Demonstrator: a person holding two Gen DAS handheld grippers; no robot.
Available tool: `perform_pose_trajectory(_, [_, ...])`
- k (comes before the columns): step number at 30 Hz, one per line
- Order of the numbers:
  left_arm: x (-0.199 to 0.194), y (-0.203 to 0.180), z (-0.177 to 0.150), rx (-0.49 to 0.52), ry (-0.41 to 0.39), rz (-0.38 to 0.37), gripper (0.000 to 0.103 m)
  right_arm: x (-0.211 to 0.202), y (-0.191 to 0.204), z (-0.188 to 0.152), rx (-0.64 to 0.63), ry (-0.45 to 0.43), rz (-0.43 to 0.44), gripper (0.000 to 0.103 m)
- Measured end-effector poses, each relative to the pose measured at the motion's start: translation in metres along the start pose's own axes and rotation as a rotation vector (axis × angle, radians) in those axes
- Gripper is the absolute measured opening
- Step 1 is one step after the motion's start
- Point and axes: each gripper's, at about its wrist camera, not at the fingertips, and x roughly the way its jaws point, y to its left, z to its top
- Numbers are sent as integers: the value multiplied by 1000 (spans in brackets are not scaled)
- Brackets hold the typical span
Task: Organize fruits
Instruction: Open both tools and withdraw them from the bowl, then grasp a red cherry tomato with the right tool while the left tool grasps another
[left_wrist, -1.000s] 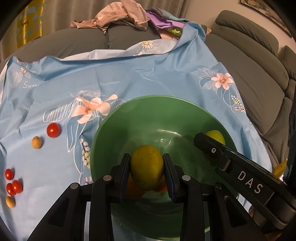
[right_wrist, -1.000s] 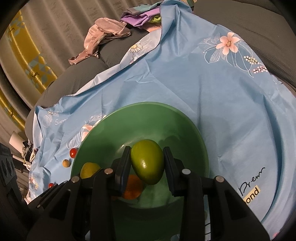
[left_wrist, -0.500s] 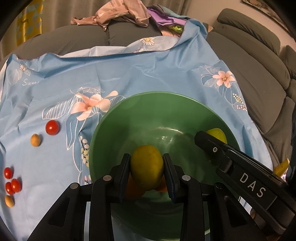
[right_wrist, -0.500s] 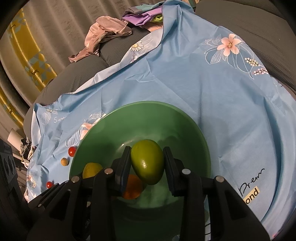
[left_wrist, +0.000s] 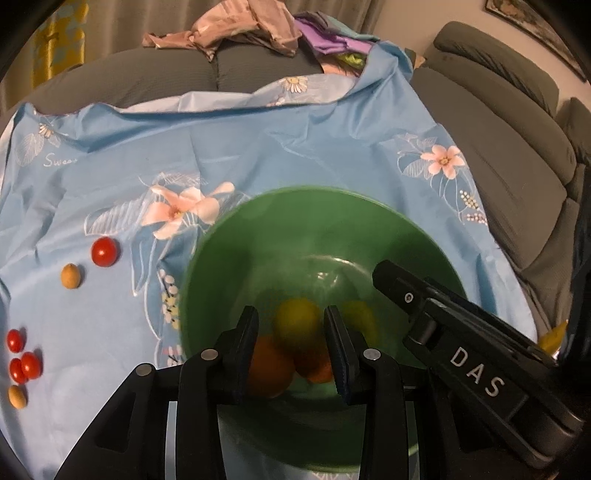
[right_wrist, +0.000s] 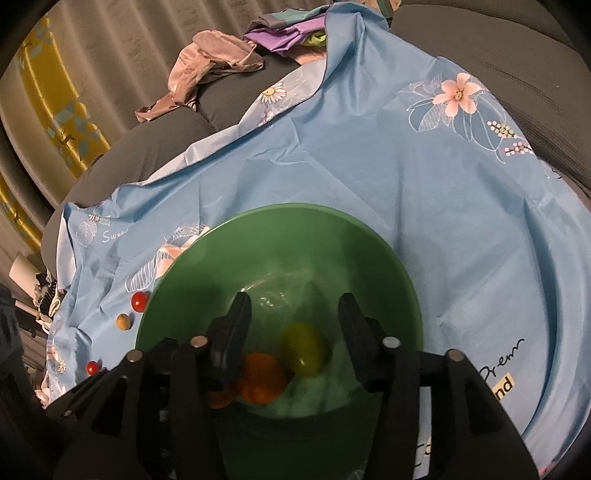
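Observation:
A green bowl (left_wrist: 314, 190) (right_wrist: 295, 206) sits on a blue flowered cloth (left_wrist: 258, 147). My left gripper (left_wrist: 291, 347) hovers over its near side with jaws narrowly apart. A blurred yellow-green fruit (left_wrist: 295, 321) lies below and beyond them in the bowl, clear of both pads, behind two oranges (left_wrist: 269, 365). A second yellow-green fruit (left_wrist: 360, 321) lies to its right. My right gripper (right_wrist: 295, 325) is over the bowl too, its jaws opening. A green fruit (right_wrist: 303, 347) lies loose beneath them beside an orange (right_wrist: 260, 376).
Left of the bowl on the cloth lie a red tomato (left_wrist: 104, 251), a tan fruit (left_wrist: 70, 276), several more tomatoes (left_wrist: 22, 362) and another tan fruit (left_wrist: 17, 396). Grey sofa cushions (left_wrist: 517, 166) border the cloth on the right. A heap of clothes (left_wrist: 240, 22) lies behind.
The green fruit left the right jaws, which spread wider, and lies in the bowl. The yellow-green fruit that sat between the left pads now lies lower in the bowl. Neither hand shifted.

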Motion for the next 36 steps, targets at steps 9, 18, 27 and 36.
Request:
perform_pose_trajectory(9, [-52,35,2,-86,-99,43,44,-15,7,2,13,-51,57,62])
perform_pose_trajectory(18, [-119,95,-14,-241,-234,180,48,-18,34,-4,-51,-63,92,67])
perform_pose_trajectory(27, [-131,170,-49,-431,-233,317,60,-18,66,-13,-142,-58,109,67])
perform_pose_trajectory(36, [-127,206,-62,-492,-210,369,60,-14,116,-33,-267,-9,267,67])
